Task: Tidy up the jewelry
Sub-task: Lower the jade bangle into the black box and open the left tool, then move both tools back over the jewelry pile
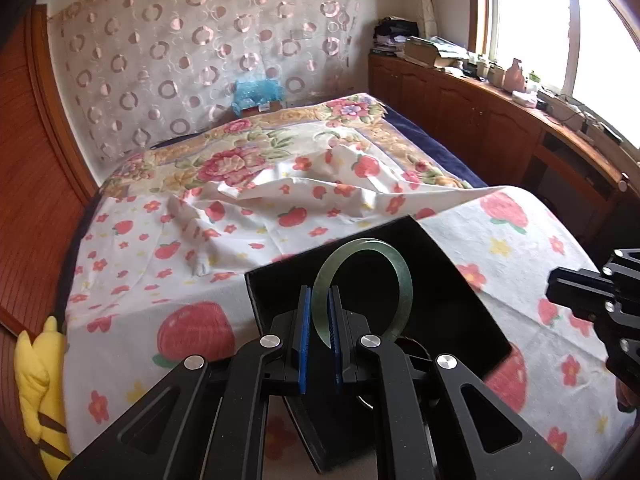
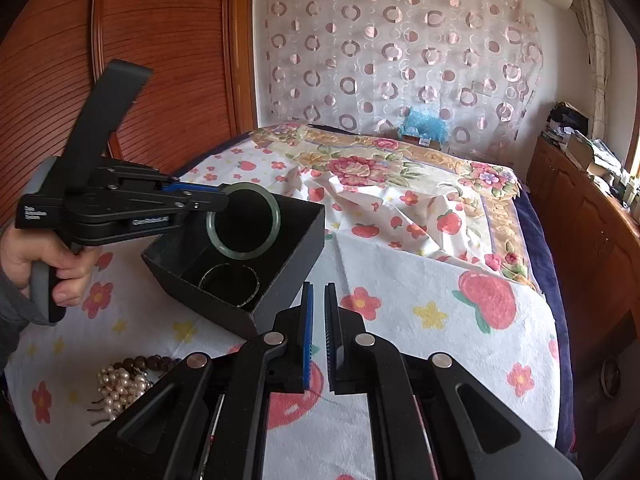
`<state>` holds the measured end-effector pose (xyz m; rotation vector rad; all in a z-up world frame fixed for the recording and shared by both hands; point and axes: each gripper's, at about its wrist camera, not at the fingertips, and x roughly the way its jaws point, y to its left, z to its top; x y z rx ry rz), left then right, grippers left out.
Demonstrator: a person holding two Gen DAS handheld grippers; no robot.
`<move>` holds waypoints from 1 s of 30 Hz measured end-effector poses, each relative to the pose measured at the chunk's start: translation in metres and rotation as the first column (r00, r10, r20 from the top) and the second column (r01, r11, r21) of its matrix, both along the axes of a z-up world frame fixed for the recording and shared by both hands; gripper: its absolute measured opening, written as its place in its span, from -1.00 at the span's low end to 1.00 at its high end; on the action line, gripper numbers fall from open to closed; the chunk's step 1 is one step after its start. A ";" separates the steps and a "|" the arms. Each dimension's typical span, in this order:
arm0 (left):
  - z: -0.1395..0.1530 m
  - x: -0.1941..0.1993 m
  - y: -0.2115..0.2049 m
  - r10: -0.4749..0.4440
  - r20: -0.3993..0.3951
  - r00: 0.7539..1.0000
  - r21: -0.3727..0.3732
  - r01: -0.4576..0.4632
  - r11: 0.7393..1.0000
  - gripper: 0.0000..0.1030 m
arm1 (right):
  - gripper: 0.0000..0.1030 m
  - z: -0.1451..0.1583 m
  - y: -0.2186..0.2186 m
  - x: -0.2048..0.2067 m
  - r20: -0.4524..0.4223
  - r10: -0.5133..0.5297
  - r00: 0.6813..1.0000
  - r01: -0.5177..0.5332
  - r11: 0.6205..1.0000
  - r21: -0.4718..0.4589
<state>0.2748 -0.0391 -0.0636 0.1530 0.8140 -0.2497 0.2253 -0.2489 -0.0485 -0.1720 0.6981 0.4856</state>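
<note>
Pinching a smooth, pale green bangle [image 2: 243, 222] by its rim, the left claw [image 1: 319, 300] holds this round stone-like ring upright over the open black box [image 2: 288, 276]. Its blue ribbed pads [image 1: 305, 340] press on both sides of the ring. The box is square with matte walls and stands on the fluffy bed cover [image 2: 420, 280] printed with strawberries and flowers. Inside it, on the dark bottom, lies another thin round bracelet [image 2: 230, 284]. The right claw [image 2: 318, 300] is clenched with nothing between its pads, just beside the box. Near the lower left edge of the right view a cluster of cream pearls [image 2: 120, 390] and a string of dark brown beads [image 2: 148, 362] rest on the cover. A hand [image 2: 44, 264] grips the left handle.
</note>
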 end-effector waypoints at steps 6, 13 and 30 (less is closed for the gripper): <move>-0.013 0.000 -0.009 -0.004 -0.055 0.998 0.043 0.007 0.999 -0.84 | -0.87 -0.001 0.000 0.001 -0.008 -0.011 1.000 0.011 1.000 0.005; 0.009 -0.022 -0.007 -0.006 0.021 1.000 0.009 0.006 1.000 -0.45 | -0.87 -0.001 -0.001 -0.004 -0.009 -0.011 1.000 0.011 1.000 -0.001; 0.009 -0.130 0.006 0.002 0.065 0.998 -0.070 0.002 0.998 -0.43 | -0.52 -0.030 -0.003 -0.070 -0.066 -0.030 0.997 0.033 0.999 0.032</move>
